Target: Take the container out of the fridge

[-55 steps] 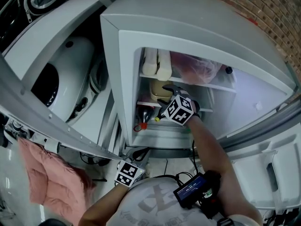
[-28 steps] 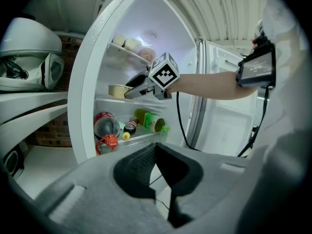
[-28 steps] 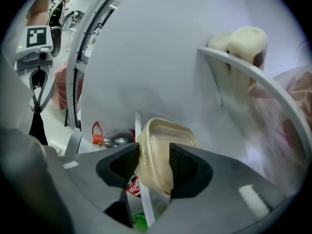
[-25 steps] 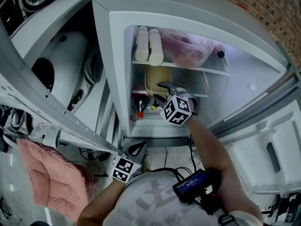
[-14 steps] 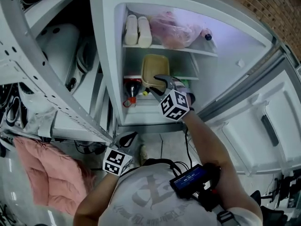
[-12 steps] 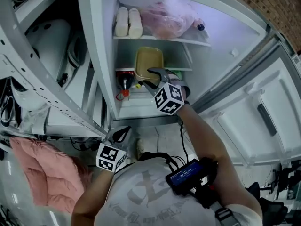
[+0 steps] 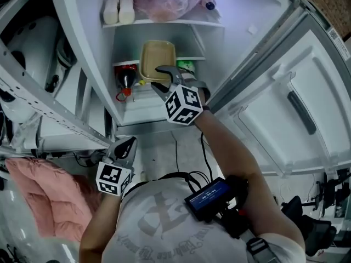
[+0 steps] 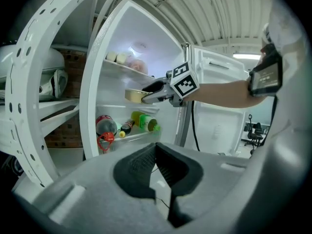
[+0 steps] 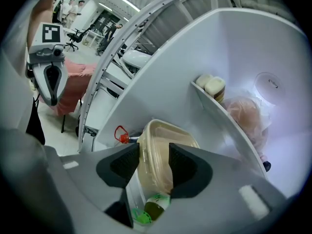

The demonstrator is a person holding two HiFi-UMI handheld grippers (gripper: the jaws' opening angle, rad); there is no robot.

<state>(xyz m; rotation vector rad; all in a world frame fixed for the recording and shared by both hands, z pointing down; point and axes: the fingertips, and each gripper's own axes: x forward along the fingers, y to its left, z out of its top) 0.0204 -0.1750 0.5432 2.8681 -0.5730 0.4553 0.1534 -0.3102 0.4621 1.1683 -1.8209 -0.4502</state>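
A beige lidded container [image 7: 158,59] lies on the fridge's middle shelf [image 7: 123,63]. My right gripper [image 7: 157,78] reaches into the fridge, and its two pads press the container's [image 9: 161,145] front end from either side, so it is shut on it. The same grip shows from the side in the left gripper view, right gripper [image 8: 146,94] on container [image 8: 134,95]. My left gripper [image 7: 125,147] hangs low outside the fridge near the floor. Its jaws [image 8: 157,165] are shut with nothing between them.
A red-capped cola bottle [image 7: 125,76] and a green bottle [image 7: 186,66] lie on the shelf below the container. A pink bag [image 7: 164,1] and two white packs [image 7: 119,7] fill the top shelf. The open fridge door [image 7: 285,103] stands at right, a metal rack [image 7: 49,119] at left.
The head view has swung, so the fridge now sits higher and further left in the picture. My right gripper stays at the container's front end; the left gripper stays low.
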